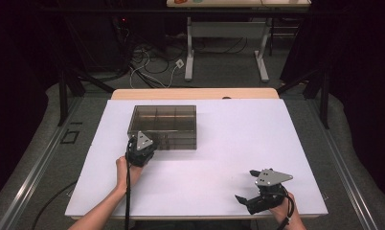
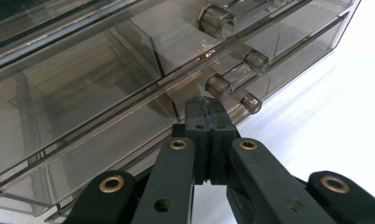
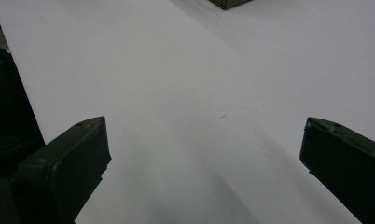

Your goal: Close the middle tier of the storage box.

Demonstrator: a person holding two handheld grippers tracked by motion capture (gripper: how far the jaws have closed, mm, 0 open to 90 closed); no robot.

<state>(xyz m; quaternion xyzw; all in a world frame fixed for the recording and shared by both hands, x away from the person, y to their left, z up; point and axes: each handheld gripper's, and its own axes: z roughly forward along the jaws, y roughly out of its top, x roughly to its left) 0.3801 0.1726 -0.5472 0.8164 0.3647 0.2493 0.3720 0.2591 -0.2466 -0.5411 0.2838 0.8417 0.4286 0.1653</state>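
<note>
Claw state: left claw (image 2: 209, 109) is closed, tips against the front of the smoked drawer box (image 1: 164, 125) near a knob (image 2: 219, 85), with nothing visibly pinched; right claw (image 1: 248, 186) rests wide open, well apart on the white surface (image 1: 238, 139). Risk: a push or pull without a firm hold on a knob could slide the whole box or slip off. Drawers appear empty through the tinted walls.

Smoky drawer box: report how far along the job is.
Done: the left gripper has reached the front of the smoky drawer box, jaws shut, tips at the lowest drawer's front near its round knobs. In hand: whether they clamp anything there cannot be told. Left: every drawer looks closed; the right gripper waits open over the white table.
</note>
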